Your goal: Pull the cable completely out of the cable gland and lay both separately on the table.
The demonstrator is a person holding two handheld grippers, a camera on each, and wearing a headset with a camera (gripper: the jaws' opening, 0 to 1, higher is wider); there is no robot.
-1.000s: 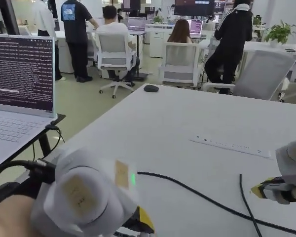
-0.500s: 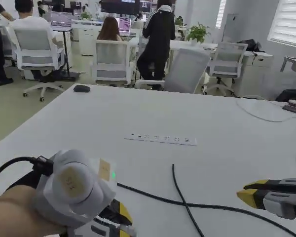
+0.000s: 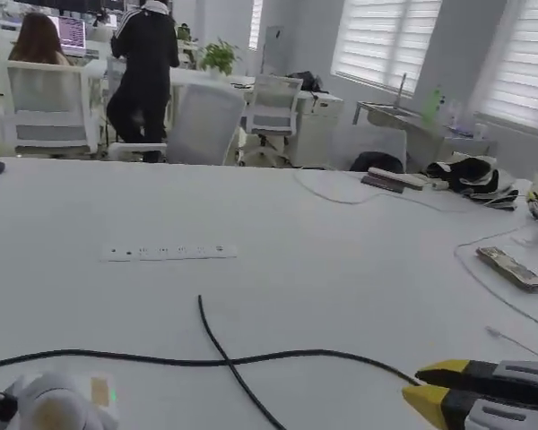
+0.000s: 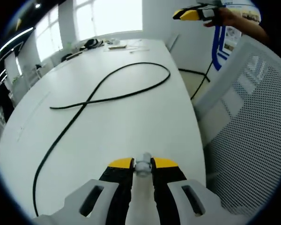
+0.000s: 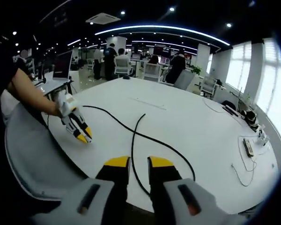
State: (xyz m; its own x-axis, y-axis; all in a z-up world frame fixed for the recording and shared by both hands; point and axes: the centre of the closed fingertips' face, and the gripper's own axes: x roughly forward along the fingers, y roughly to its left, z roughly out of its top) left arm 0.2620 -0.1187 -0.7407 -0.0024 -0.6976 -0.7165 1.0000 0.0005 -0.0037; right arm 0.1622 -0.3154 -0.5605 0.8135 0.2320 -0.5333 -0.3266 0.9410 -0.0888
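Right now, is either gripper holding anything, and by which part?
The left gripper pinches the grey cable gland by its sides, between its jaw tips. The right gripper holds nothing.

Broad white surface (image 3: 341, 269), mostly open to a gripper. A black cable (image 3: 215, 345) loops and crosses itself near the front edge. A flat socket strip (image 3: 169, 253) lies mid-surface. A flat device (image 3: 511, 267) lies at right. A mesh chair back (image 4: 253, 117) stands beside the edge.

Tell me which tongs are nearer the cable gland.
Left. The left tongs are shut on the cable gland, which sits between their jaws. The right tongs are empty and well apart from it, off to the person's right.
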